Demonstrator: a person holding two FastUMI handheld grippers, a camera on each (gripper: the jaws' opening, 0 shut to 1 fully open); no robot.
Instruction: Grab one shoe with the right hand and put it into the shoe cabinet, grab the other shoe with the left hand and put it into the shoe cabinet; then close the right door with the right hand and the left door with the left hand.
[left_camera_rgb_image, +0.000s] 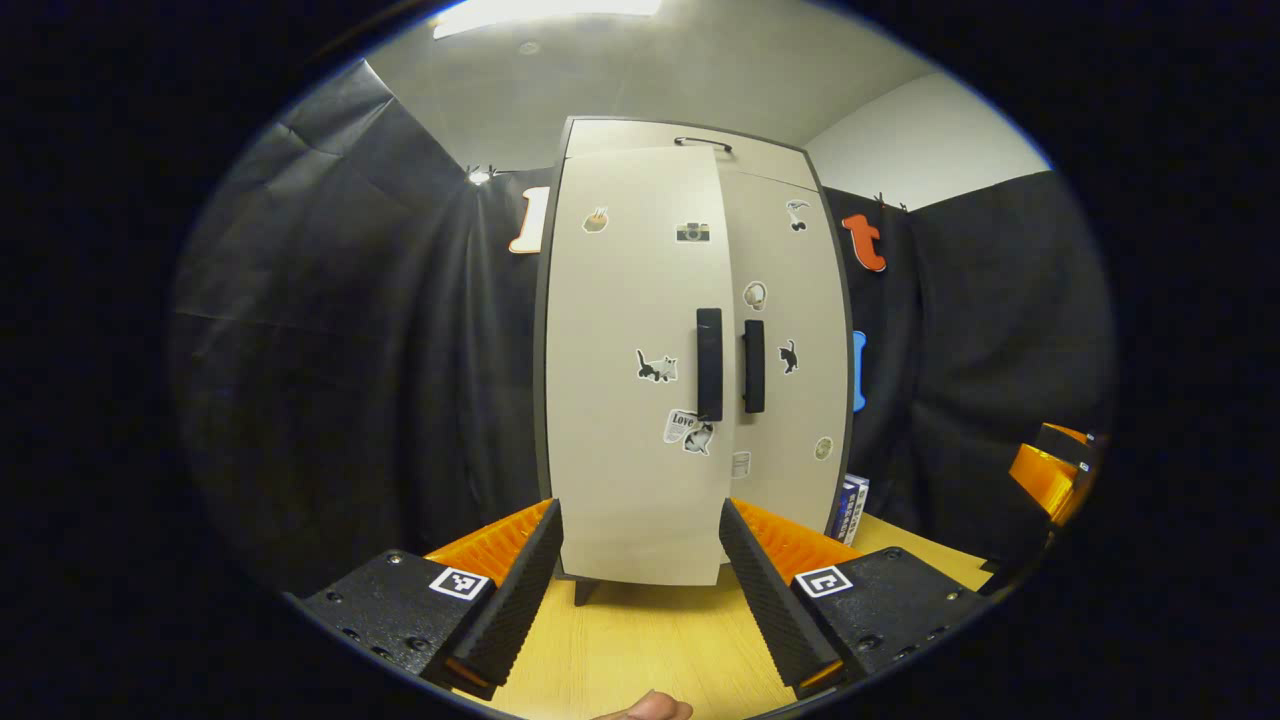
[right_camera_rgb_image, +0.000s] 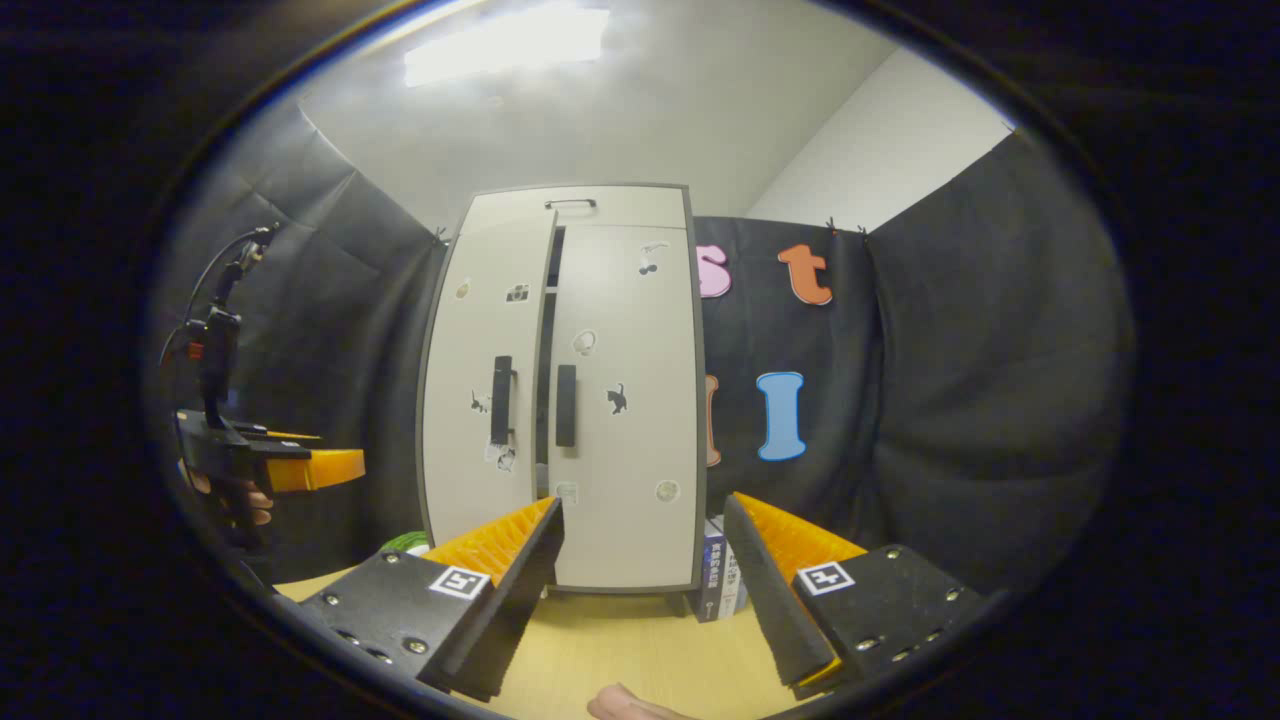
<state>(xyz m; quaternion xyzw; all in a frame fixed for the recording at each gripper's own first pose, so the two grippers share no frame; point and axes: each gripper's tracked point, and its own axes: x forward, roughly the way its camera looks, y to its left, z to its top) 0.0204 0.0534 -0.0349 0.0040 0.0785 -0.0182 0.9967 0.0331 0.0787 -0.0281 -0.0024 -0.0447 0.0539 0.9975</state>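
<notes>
Left claw (left_camera_rgb_image: 640, 590) is gaping open, empty, facing the shoe cabinet (left_camera_rgb_image: 690, 350) on the counter (left_camera_rgb_image: 640, 640); left door (left_camera_rgb_image: 635, 370) standing slightly ajar. Right claw (right_camera_rgb_image: 640, 590) is also spreading empty before the cabinet, right door (right_camera_rgb_image: 620, 400) shut.

A pale, sticker-dotted shoe cabinet (right_camera_rgb_image: 560, 400) is standing upright on the wooden table, its right door (right_camera_rgb_image: 625, 400) sitting shut and its left door (right_camera_rgb_image: 485, 400) hanging slightly ajar.
</notes>
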